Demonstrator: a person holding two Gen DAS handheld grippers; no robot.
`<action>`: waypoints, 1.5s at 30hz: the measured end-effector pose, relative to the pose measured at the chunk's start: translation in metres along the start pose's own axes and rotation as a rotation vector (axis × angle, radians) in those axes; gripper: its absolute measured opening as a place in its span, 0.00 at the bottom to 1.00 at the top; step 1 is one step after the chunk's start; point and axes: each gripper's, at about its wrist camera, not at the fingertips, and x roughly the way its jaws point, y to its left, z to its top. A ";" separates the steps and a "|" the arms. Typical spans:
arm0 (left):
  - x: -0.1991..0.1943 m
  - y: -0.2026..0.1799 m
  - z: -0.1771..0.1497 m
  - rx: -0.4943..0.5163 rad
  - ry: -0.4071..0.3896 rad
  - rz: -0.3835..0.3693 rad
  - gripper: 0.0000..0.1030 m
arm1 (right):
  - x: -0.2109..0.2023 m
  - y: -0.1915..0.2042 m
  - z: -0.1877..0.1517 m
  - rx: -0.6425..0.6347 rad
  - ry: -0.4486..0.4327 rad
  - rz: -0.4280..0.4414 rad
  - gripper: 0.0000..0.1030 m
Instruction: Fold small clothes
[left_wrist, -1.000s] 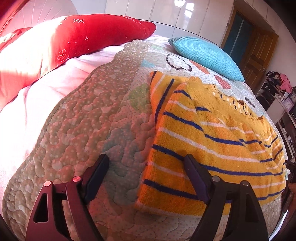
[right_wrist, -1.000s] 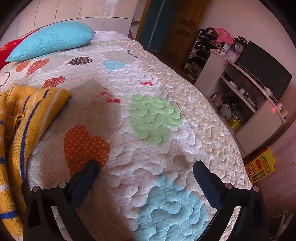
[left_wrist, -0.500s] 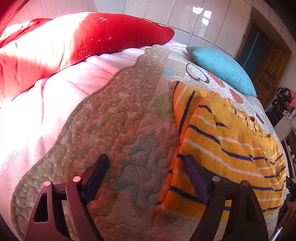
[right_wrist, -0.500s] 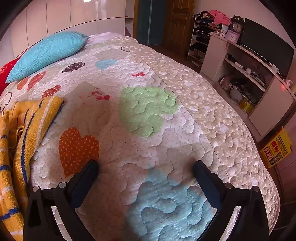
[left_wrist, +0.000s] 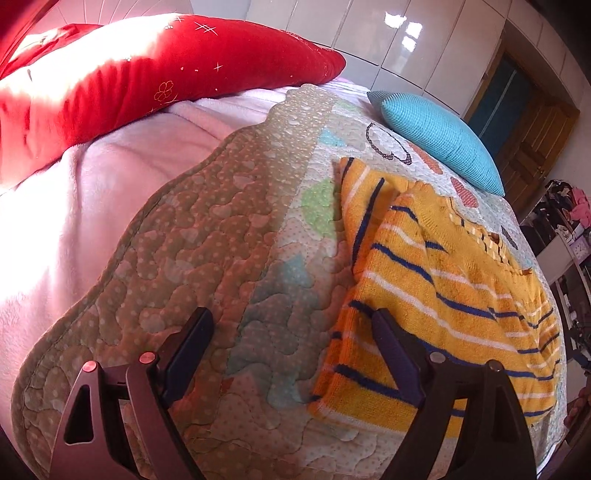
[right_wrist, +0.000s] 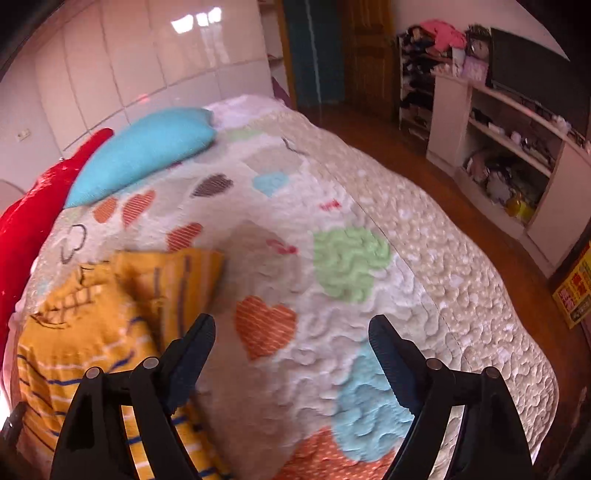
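Observation:
A small yellow sweater (left_wrist: 443, 291) with blue and white stripes lies flat on the quilted bed cover (left_wrist: 229, 266), its sleeves folded in. My left gripper (left_wrist: 291, 328) is open and empty, above the quilt at the sweater's left edge. In the right wrist view the sweater (right_wrist: 92, 317) lies at the lower left. My right gripper (right_wrist: 291, 332) is open and empty over the heart-patterned quilt (right_wrist: 369, 258), to the right of the sweater.
A red pillow (left_wrist: 147, 81) and a pink blanket (left_wrist: 74, 229) lie at the left of the bed. A blue cushion (left_wrist: 439, 140) sits beyond the sweater. White shelves (right_wrist: 509, 147) and a wooden floor (right_wrist: 480, 221) lie past the bed's right edge.
Both grippers have pulled back and up from the sweater. The left view has swung left; the right view now takes in more of the sweater and the room. Both stay open.

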 end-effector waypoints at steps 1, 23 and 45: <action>-0.001 0.001 0.000 -0.006 0.004 -0.010 0.84 | -0.010 0.022 0.002 -0.043 -0.011 0.034 0.90; -0.004 0.010 0.004 -0.039 0.051 -0.079 0.84 | 0.121 0.253 0.014 -0.358 0.267 0.147 0.19; 0.000 0.005 0.001 -0.006 0.047 -0.040 0.84 | 0.035 0.143 0.059 -0.202 0.062 0.109 0.01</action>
